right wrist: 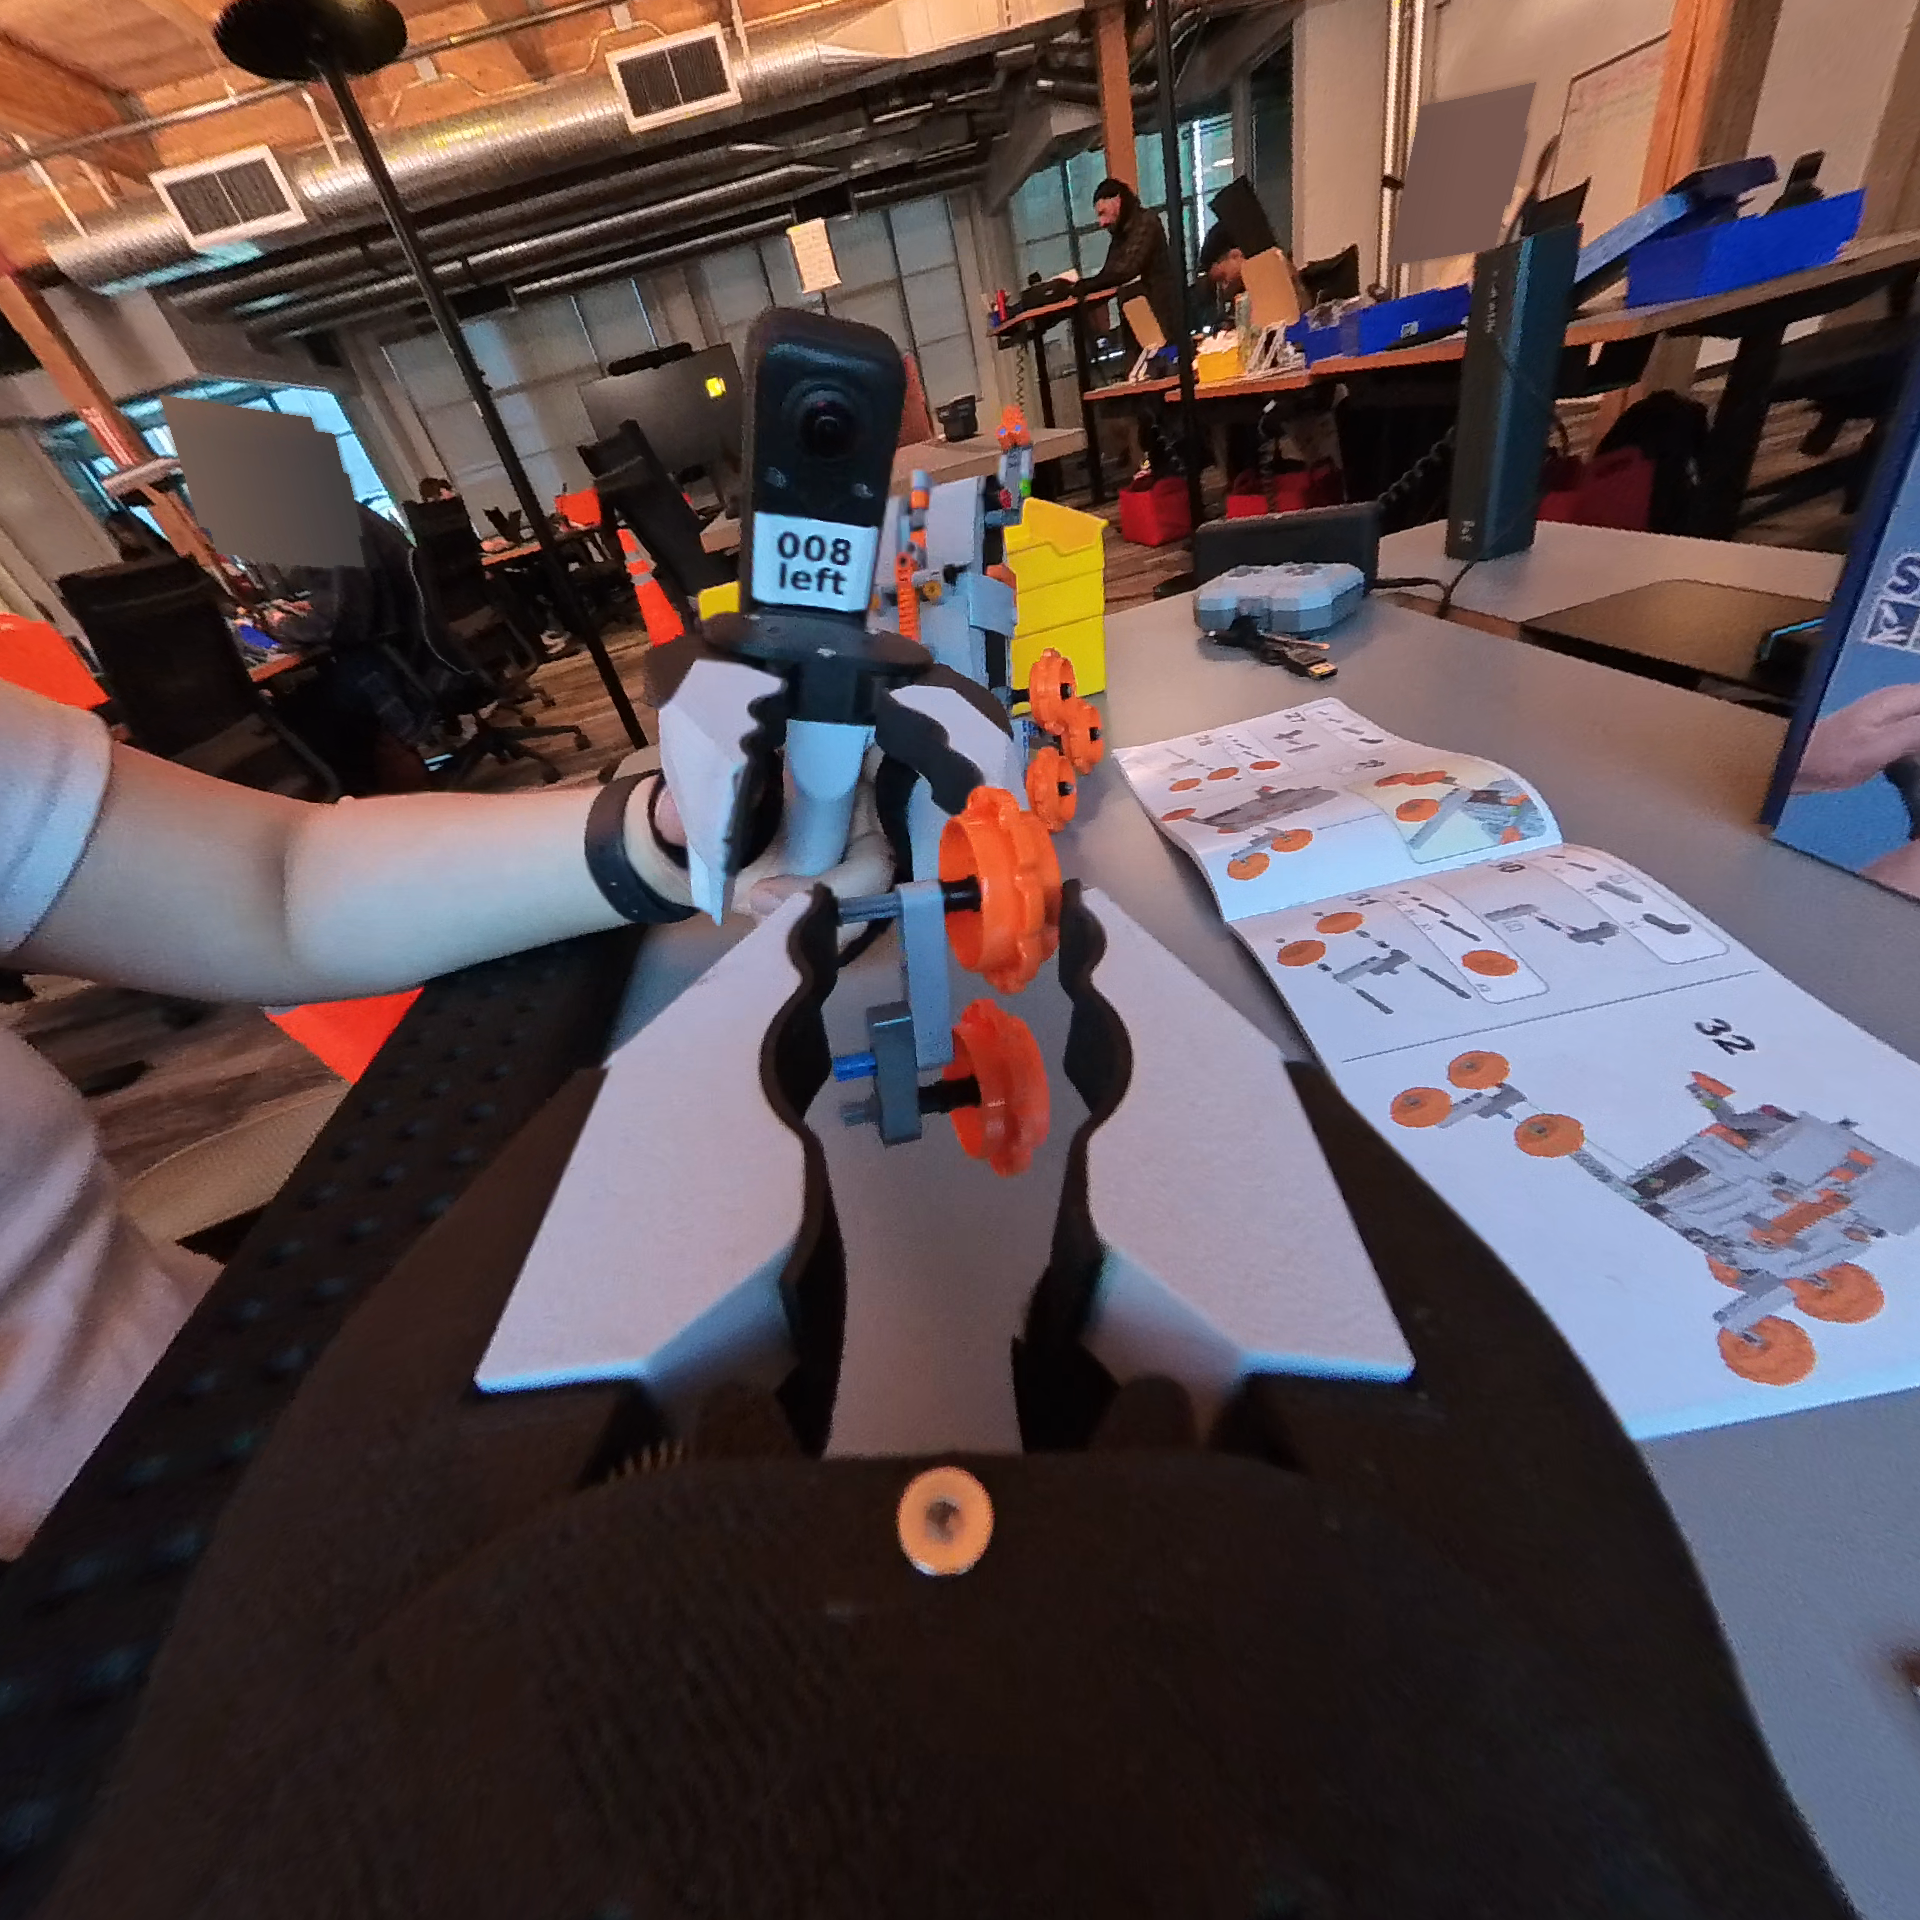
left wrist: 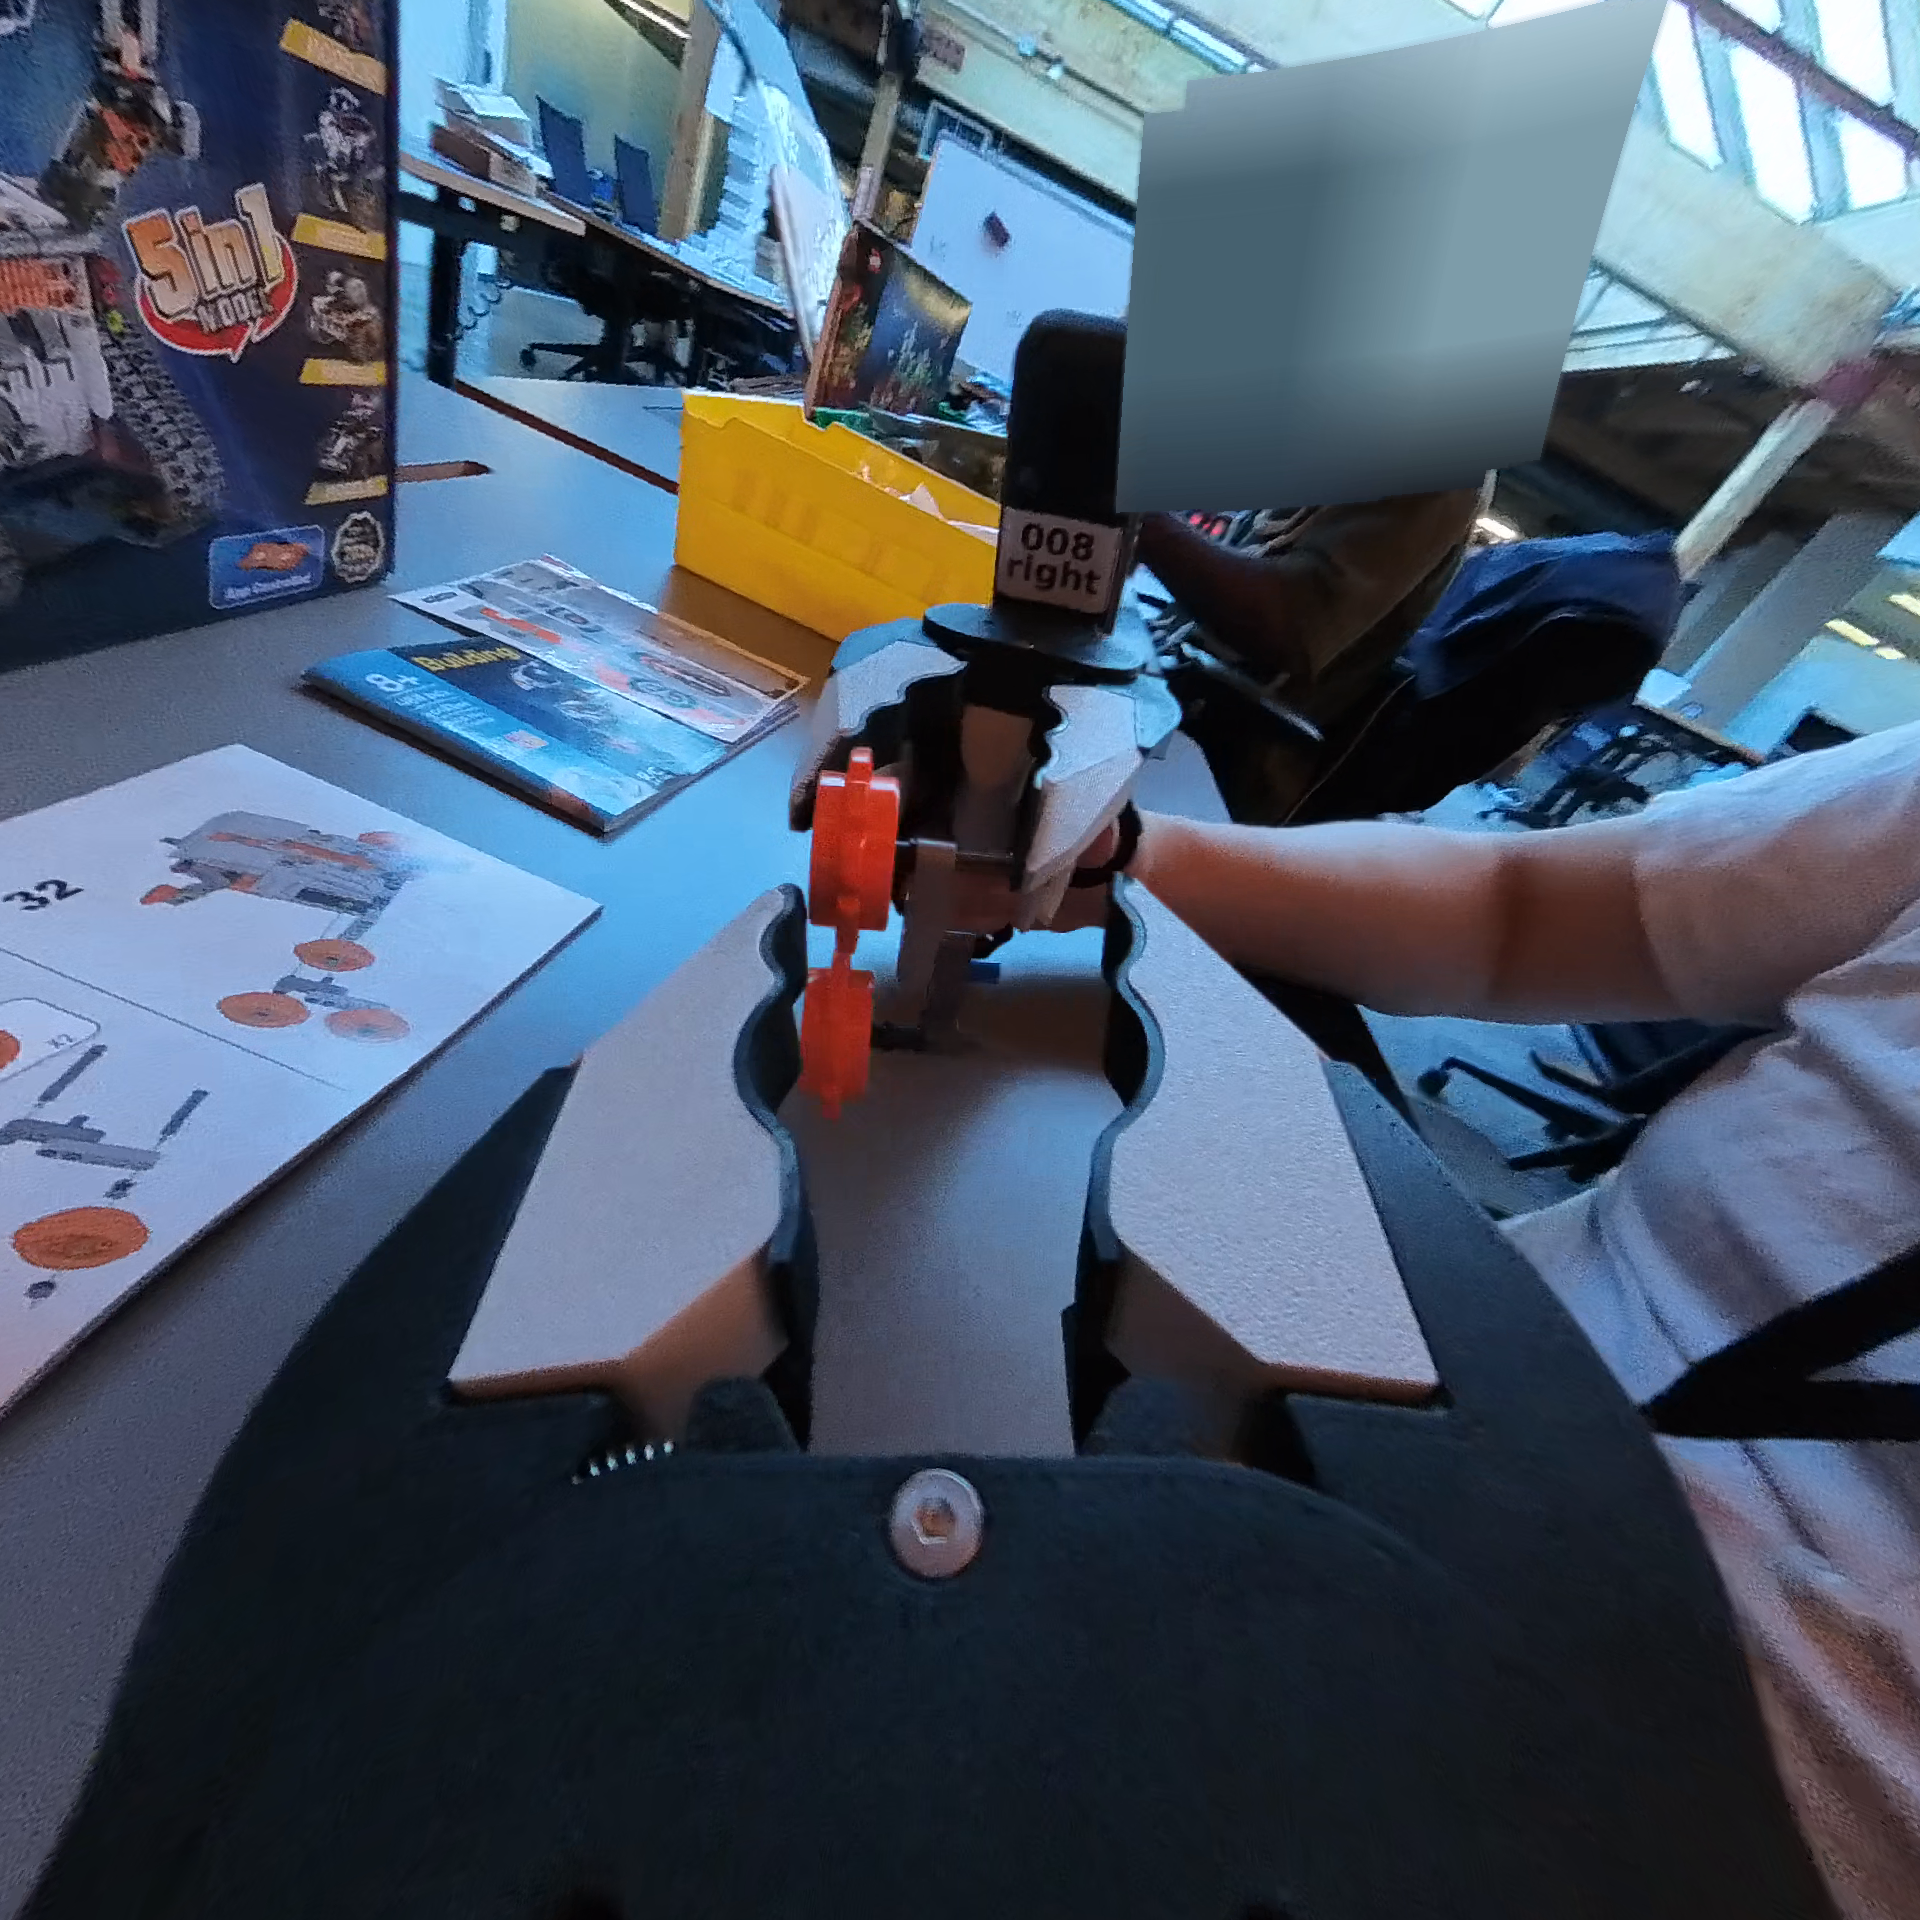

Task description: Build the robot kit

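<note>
Between the two pairs of fingers stands one small grey plastic brick assembly [right wrist: 914, 1029] carrying two orange scalloped wheels [right wrist: 1000, 902] on black axles, one above the other, with one short blue pin at its lower end. The left gripper [left wrist: 951, 935] has its grey-faced fingers spread apart, and the assembly sits just past their tips, the wheels next to the left-hand fingertip. The right gripper [right wrist: 940, 930] is likewise spread wide; the assembly lies in the gap at its tips, the upper wheel near the right-hand fingertip. Whether either pair actually touches the assembly I cannot tell. The two grippers face each other, tips nearly meeting, over the grey bench [left wrist: 582, 520].

Outward on the bench lie one open instruction booklet [right wrist: 1558, 1039] with printed orange-wheeled diagrams, two closed booklets [left wrist: 582, 696] stacked farther back, one tall blue printed cardboard box [left wrist: 197, 312], one yellow plastic bin [left wrist: 821, 520], one partly built grey and orange brick model [right wrist: 966, 582] with three more orange wheels beside it, and one grey remote controller [right wrist: 1278, 603].
</note>
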